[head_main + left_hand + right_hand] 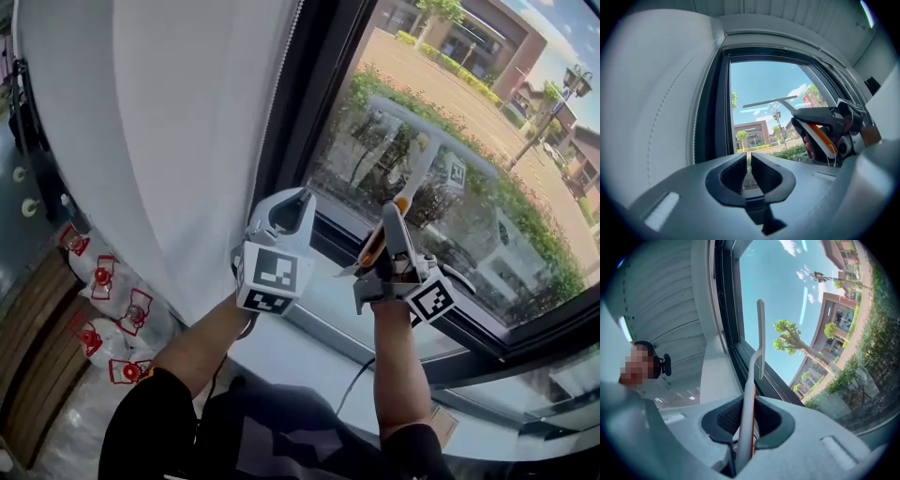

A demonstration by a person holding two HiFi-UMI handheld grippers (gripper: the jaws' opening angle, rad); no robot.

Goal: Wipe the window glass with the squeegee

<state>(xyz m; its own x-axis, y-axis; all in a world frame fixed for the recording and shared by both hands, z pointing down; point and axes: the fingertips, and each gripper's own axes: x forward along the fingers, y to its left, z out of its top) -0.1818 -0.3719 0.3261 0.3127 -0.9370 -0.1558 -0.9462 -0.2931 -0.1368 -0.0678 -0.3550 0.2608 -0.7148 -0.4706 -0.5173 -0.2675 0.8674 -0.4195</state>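
So the right gripper point(389, 242) has its fingers clamped tight on the handle of the grey squeegee with the orange grip strip point(421, 157); in the right gripper view the handle runs straight up between the two dark pads point(765, 414). The long thin blade is raised in front of the big window glass point(441, 56), lying across the lower part of the pane. It looks to be right on the glass, though contact is hard to call for sure. Through the pane there are shrubs, a road and brick buildings under blue sky. The left gripper point(289, 211) hangs just beside the right one, over by the dark window frame point(309, 103) and the white blind point(159, 122). Its fingers are drawn nearly together with only a thin slit, and nothing sits between them. Both forearms reach up over the white sill point(309, 361).
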